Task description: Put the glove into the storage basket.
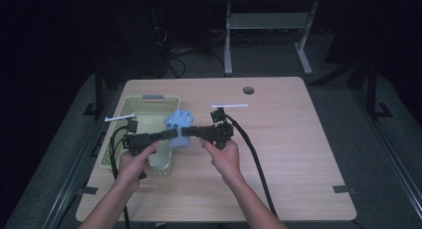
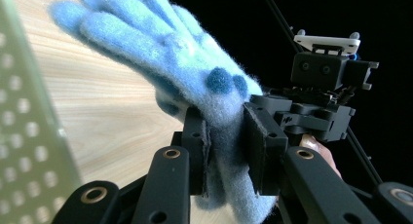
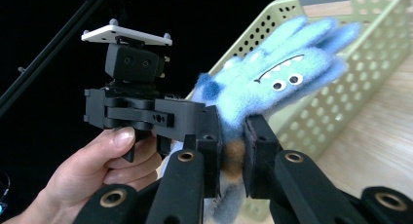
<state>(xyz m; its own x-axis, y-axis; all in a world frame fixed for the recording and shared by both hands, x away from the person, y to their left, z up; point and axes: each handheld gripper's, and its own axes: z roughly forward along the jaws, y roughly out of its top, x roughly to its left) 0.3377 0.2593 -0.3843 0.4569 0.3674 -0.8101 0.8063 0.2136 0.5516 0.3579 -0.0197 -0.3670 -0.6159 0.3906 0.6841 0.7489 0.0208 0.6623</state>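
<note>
A fluffy blue glove puppet [image 1: 180, 120] with eyes and a toothy mouth hangs above the table between both grippers, beside the basket. My left gripper [image 1: 172, 134] comes in from the left, shut on the puppet's cuff. My right gripper [image 1: 185, 132] comes in from the right, shut on the same lower part. In the left gripper view the pads [image 2: 202, 151] squeeze the puppet [image 2: 160, 48] below its fingers, with my left gripper [image 2: 229, 146] in front of the other gripper [image 2: 321, 102]. In the right gripper view my right gripper [image 3: 233, 153] pinches a brownish patch under the puppet's face [image 3: 282, 83].
A pale green perforated basket [image 1: 112, 149] stands on the wooden table [image 1: 298, 154] at its left side, just behind the puppet [image 3: 341, 87]. A cable hole [image 1: 248, 90] lies near the far edge. A black cable [image 1: 256, 159] trails from the right gripper across the table.
</note>
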